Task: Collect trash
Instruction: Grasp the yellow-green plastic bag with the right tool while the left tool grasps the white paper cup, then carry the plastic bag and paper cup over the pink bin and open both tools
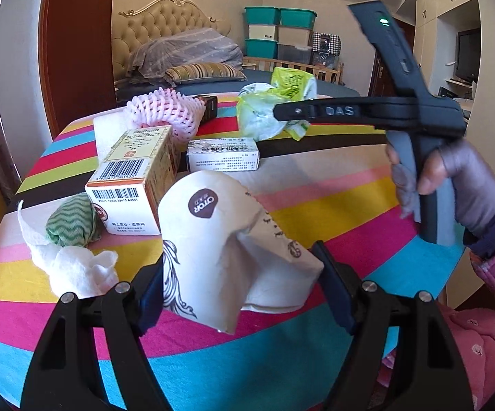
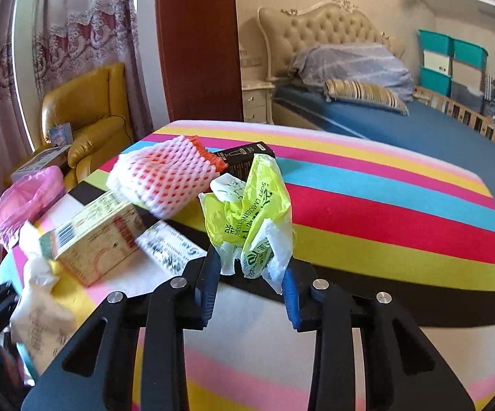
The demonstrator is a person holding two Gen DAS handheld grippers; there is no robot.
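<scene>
- Left claw [image 1: 237, 294] is clamped on a crumpled paper cup [image 1: 226, 250], pads pressed to both its sides, cup nearest of all, raised over the striped table [image 1: 333, 198].
- Just left of the cup lies a white tissue [image 1: 72, 263], with a green wad [image 1: 72, 221] touching it behind.
- Beyond those, a barcode box [image 1: 134, 178] stands upright, and a flat white box [image 1: 223, 154] lies to its right.
- Right claw [image 2: 250, 274] has pinched together on a yellow-green wrapper [image 2: 250, 215]; the wrapper sticks up from between the blue pads.
- Farther off sits a pink foam net [image 1: 165, 111], a dark box [image 1: 209, 106] just beyond it.
- Far left, off the table, a pink bag [image 2: 24, 202].
</scene>
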